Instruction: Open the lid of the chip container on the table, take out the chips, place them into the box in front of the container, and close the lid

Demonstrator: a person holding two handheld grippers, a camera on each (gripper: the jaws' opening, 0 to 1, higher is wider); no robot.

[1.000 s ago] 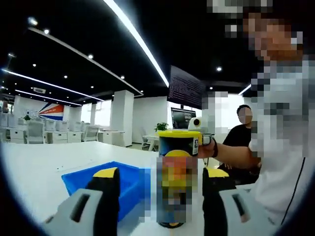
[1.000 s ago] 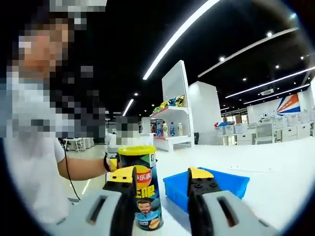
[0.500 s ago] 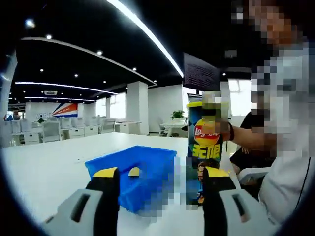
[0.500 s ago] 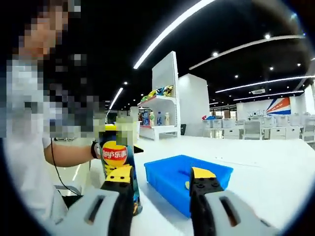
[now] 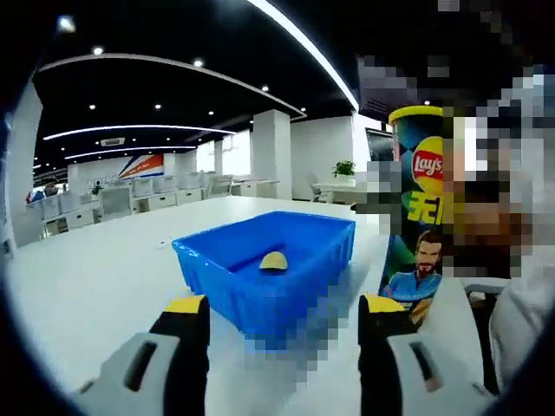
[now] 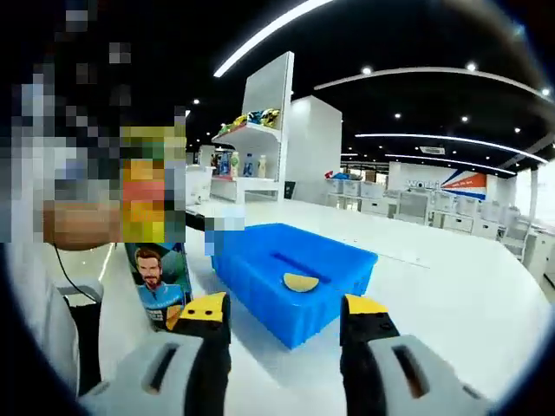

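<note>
Left gripper view looks along the left claw (image 5: 282, 316), whose two yellow-tipped jaws stand apart with nothing between them, so it is released. The chip container (image 5: 425, 217) stands upright on the white counter (image 5: 95, 277), to the right of the jaws, with its yellow lid (image 5: 414, 113) on top, as far as can be seen beside the mosaic patch. Just beside it sits the blue box (image 5: 295, 286), and one chip (image 5: 274, 261) lies inside the box. In the right gripper view the right claw (image 6: 282, 314) is also released and holds nothing; the container (image 6: 156, 277) is at its left, and the box (image 6: 260, 277) with the chip (image 6: 301, 282) is ahead, between the jaws. I judge that the tall, narrow container can tip over if a jaw pushes it from the side while the other claw does not hold it firmly. The chips are thin and will probably break if a claw presses them hard. If the lid is pulled at an angle, the container may slide or knock against the box. On the container the red and yellow "Lay's" logo can be read, with yellow Chinese characters under it that I cannot read surely, and below a drawn man with a beard. Far on the back wall there is a red and blue banner, too small to read.
</note>
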